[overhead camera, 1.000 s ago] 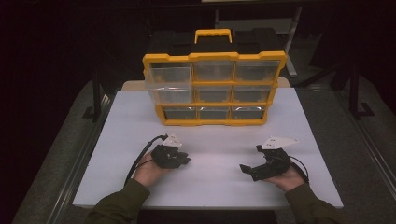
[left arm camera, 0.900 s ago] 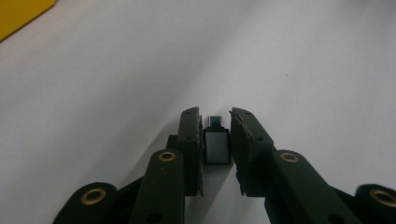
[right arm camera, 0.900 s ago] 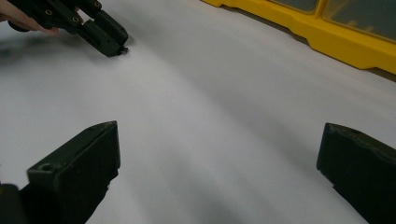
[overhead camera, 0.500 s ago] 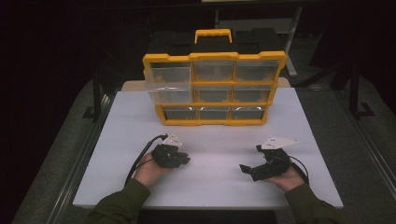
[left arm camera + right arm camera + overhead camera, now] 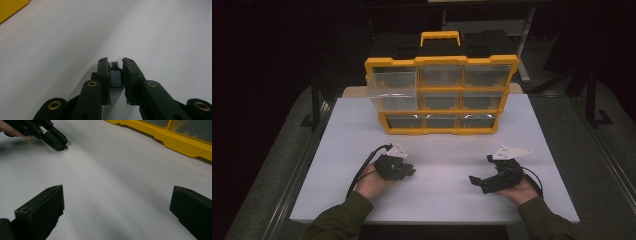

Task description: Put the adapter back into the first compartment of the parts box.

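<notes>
Tools sit low near the counter's front edge: left tool (image 5: 115,65) clenched on a small dark part (image 5: 116,78), pinned against the counter so it can't slip; right tool (image 5: 117,207) released, ready to help.

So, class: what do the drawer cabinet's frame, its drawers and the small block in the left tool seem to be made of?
Cabinet frame: probably moulded plastic, uniform yellow with rounded edges. Drawers: likely clear plastic; you see through them and they catch glare. Small block between the pads of the left tool: dark grey, smooth and matte, perhaps plastic; too small to be sure. Table: flat matte white.
</notes>
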`<state>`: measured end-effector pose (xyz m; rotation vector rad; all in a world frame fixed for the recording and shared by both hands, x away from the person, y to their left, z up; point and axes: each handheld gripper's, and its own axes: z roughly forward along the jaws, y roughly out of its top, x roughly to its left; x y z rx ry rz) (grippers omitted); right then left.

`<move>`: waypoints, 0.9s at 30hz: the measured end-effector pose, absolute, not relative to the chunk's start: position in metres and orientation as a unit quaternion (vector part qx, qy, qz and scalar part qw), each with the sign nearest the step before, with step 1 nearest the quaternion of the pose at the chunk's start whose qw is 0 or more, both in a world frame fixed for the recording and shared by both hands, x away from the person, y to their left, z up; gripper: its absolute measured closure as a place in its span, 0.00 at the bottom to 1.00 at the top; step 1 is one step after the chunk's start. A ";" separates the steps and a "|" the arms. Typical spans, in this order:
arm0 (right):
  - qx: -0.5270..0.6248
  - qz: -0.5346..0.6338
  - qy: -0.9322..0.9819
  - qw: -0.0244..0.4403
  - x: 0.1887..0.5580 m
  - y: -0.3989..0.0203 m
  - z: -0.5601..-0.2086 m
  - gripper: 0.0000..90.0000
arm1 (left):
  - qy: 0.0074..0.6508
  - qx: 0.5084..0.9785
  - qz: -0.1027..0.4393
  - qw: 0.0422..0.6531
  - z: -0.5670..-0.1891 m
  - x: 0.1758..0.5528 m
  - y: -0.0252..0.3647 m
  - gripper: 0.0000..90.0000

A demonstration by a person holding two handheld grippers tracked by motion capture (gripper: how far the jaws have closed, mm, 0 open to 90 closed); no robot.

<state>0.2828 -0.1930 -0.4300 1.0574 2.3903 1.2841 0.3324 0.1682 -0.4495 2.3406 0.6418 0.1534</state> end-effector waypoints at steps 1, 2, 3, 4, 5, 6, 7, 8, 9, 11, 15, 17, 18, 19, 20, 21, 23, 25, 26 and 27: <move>0.361 0.438 0.815 0.115 0.283 -0.193 -0.430 0.00 | 0.248 0.903 0.059 0.346 -0.449 0.332 0.169 0.85; 0.361 0.438 0.816 0.115 0.283 -0.193 -0.430 0.00 | 0.249 0.903 0.060 0.345 -0.449 0.332 0.170 0.85; 0.361 0.438 0.815 0.114 0.283 -0.193 -0.430 0.00 | 0.249 0.903 0.059 0.345 -0.448 0.332 0.171 0.85; 0.360 0.438 0.816 0.115 0.283 -0.193 -0.430 0.00 | 0.250 0.902 0.057 0.348 -0.447 0.332 0.172 0.85; 0.360 0.438 0.816 0.114 0.283 -0.193 -0.430 0.00 | 0.250 0.902 0.057 0.348 -0.446 0.332 0.173 0.85; 0.360 0.438 0.816 0.114 0.283 -0.193 -0.430 0.00 | 0.250 0.901 0.058 0.350 -0.445 0.332 0.174 0.85; 0.361 0.438 0.816 0.114 0.283 -0.193 -0.430 0.00 | 0.252 0.900 0.056 0.352 -0.444 0.332 0.175 0.85; 0.361 0.438 0.815 0.114 0.283 -0.193 -0.430 0.00 | 0.252 0.899 0.055 0.353 -0.443 0.333 0.176 0.85; 0.361 0.438 0.816 0.114 0.283 -0.193 -0.430 0.00 | 0.253 0.898 0.054 0.356 -0.443 0.332 0.177 0.85; 0.361 0.438 0.816 0.114 0.283 -0.193 -0.430 0.00 | 0.254 0.896 0.053 0.359 -0.441 0.332 0.179 0.85; 0.361 0.438 0.816 0.114 0.283 -0.193 -0.430 0.00 | 0.255 0.895 0.052 0.363 -0.437 0.333 0.184 0.85; 0.361 0.438 0.816 0.114 0.283 -0.192 -0.430 0.00 | 0.259 0.893 0.051 0.366 -0.436 0.333 0.186 0.85; 0.360 0.437 0.816 0.114 0.283 -0.192 -0.430 0.00 | 0.257 0.893 0.051 0.366 -0.436 0.333 0.187 0.85; 0.361 0.437 0.816 0.113 0.283 -0.192 -0.430 0.00 | 0.258 0.892 0.050 0.366 -0.435 0.333 0.188 0.85; 0.361 0.437 0.816 0.113 0.283 -0.192 -0.430 0.00 | 0.261 0.891 0.049 0.367 -0.435 0.333 0.189 0.85; 0.360 0.437 0.816 0.113 0.283 -0.192 -0.430 0.00 | 0.260 0.892 0.048 0.366 -0.434 0.334 0.191 0.85; 0.360 0.437 0.817 0.113 0.283 -0.192 -0.430 0.00 | 0.263 0.890 0.049 0.368 -0.433 0.334 0.193 0.85; 0.360 0.437 0.816 0.113 0.283 -0.192 -0.430 0.00 | 0.265 0.889 0.051 0.370 -0.432 0.335 0.196 0.85; 0.361 0.437 0.816 0.113 0.283 -0.192 -0.430 0.00 | 0.268 0.887 0.051 0.372 -0.431 0.335 0.198 0.85; 0.361 0.436 0.817 0.113 0.283 -0.192 -0.430 0.00 | 0.269 0.887 0.052 0.372 -0.430 0.335 0.200 0.85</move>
